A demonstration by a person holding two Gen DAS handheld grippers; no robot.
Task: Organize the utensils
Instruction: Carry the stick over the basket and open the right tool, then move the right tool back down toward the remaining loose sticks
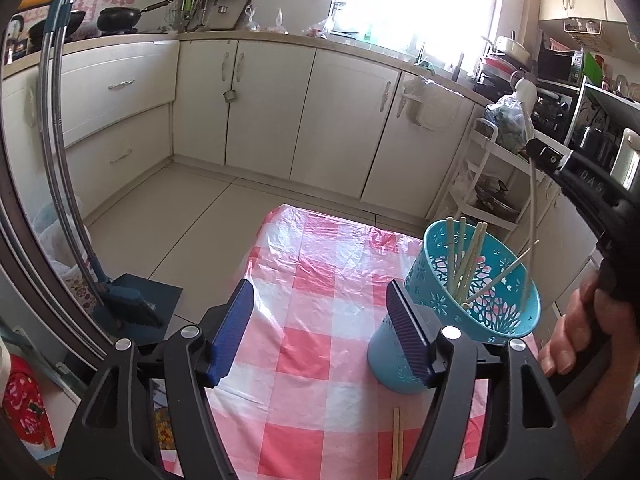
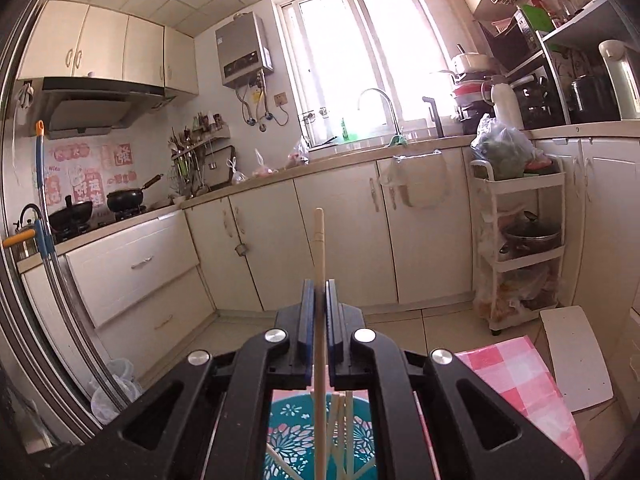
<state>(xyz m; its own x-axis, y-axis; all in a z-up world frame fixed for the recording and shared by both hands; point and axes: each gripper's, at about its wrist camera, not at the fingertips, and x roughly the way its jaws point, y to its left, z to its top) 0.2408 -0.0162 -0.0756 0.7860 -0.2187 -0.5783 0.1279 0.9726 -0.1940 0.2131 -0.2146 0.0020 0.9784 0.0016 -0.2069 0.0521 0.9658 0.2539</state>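
1. From the left wrist view, the left tool hovers with its jaws spread wide and nothing between them, over the pink-checked surface. Its right pad sits just beside the teal holder, at about 3 o'clock of the gap. I judge that a small swing to that side would knock the holder, which already looks tilted here, though the lens may exaggerate that.

2. In the same view, the right tool comes in from 2 o'clock with a chopstick hanging down, its lower end inside the holder's rim. Several chopsticks already lean across the holder. The risk, as I see it, is the hanging stick catching on those crossed ones and levering the light holder over.

3. A loose chopstick lies on the surface at 6 o'clock, near the edge of view; a bump could roll it off.

4. From the right wrist view, the right tool is clamped on the chopstick, which stands upright through the pads. The holder sits directly below, at 6 o'clock. The grip looks narrow, so the stick may pivot or slip when released off-centre.
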